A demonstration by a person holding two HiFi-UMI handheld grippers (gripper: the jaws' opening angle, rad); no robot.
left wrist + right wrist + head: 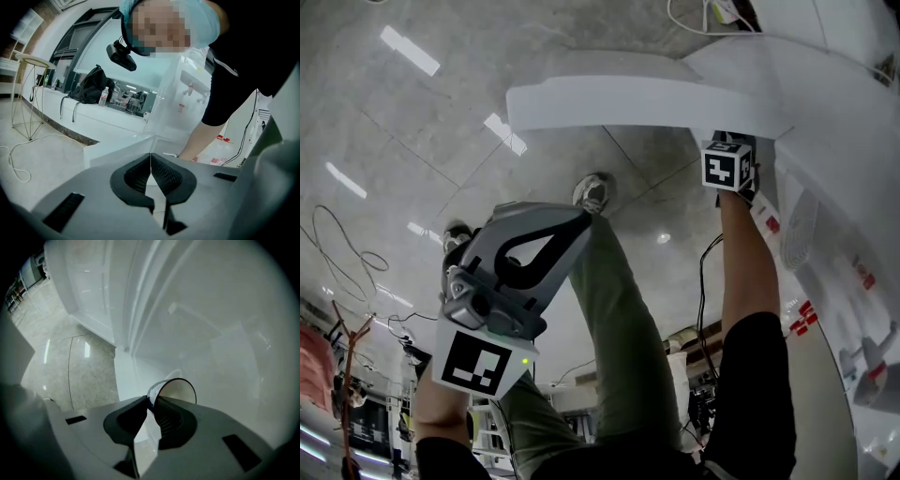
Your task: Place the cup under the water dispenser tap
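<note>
Only the right gripper view shows the one cup (177,389). It is pinched by its rim between the jaws of the right gripper (150,403) and held tilted, close before the white water dispenser (211,310). In the head view the cup is hidden beyond that gripper's marker cube (728,167). Two grippers are counted; the left gripper (151,161) is closed on nothing. The cup's base is cut off by the jaws.
</note>
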